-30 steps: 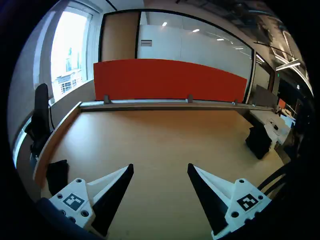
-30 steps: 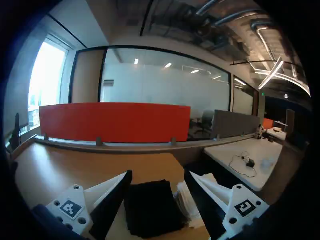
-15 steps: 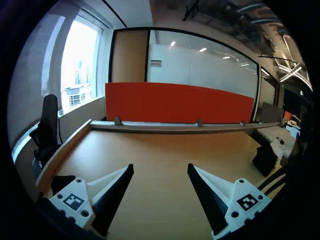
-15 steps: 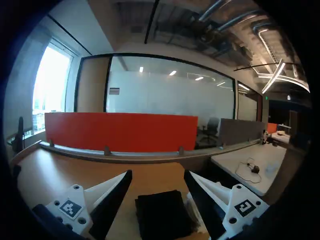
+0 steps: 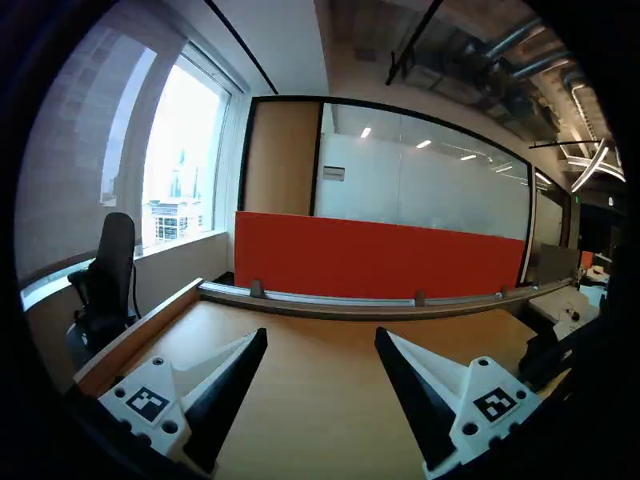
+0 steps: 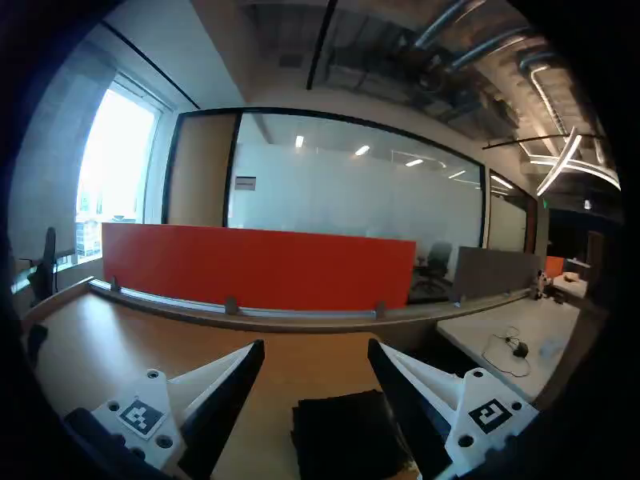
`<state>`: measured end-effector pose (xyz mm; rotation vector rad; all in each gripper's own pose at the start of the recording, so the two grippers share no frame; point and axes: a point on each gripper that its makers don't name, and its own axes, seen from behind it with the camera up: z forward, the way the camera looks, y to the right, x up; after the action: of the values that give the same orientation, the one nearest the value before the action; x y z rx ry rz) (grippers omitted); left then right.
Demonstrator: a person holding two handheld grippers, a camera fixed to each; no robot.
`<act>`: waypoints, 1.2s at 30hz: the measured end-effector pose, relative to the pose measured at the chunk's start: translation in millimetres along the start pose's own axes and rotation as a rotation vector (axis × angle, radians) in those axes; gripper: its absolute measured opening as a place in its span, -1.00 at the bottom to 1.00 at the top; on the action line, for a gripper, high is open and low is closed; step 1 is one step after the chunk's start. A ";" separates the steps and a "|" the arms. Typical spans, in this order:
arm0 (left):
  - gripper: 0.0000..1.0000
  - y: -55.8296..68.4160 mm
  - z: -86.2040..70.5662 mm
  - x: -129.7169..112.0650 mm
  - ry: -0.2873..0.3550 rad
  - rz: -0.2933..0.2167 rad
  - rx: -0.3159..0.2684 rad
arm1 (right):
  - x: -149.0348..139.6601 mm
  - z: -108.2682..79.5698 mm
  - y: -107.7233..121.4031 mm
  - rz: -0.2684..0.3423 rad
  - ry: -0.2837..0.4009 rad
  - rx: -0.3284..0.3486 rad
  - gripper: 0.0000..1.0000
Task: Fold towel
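Note:
In the right gripper view a stack of folded black towels [image 6: 348,436] lies on the wooden table [image 6: 104,360], low between my fingers. My right gripper [image 6: 314,358] is open above it, with nothing held. The left gripper [image 5: 320,346] is also open over bare wooden table [image 5: 320,400]. At the right edge of the left gripper view a dark pile [image 5: 538,356] rests on the table, partly hidden behind the right finger [image 5: 448,400].
A red divider panel [image 5: 376,254] runs along the table's far edge [image 6: 256,268]. A black office chair [image 5: 108,276] stands by the window at left. A white desk [image 6: 512,332] with a cable lies to the right.
Both views have tilted upward: the table sinks lower and more ceiling shows. The black towel stack has slid down and right in the right gripper view. Both grippers stay open.

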<state>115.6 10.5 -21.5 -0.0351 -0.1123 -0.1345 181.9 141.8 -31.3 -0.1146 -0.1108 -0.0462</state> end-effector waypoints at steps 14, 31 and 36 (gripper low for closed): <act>1.00 -15.2 7.9 13.3 0.043 0.004 0.019 | 26.9 6.7 -77.8 0.022 0.045 0.093 1.00; 1.00 -22.3 16.6 21.3 0.076 0.030 0.002 | 46.1 9.1 -149.8 0.059 0.059 0.165 1.00; 1.00 -23.8 18.3 22.5 0.089 0.043 -0.001 | 55.1 9.8 -161.5 0.056 0.069 0.184 1.00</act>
<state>132.5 -15.2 -0.2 -0.0327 -0.0221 -0.0927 227.0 -19.4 2.5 0.0681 -0.0424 0.0156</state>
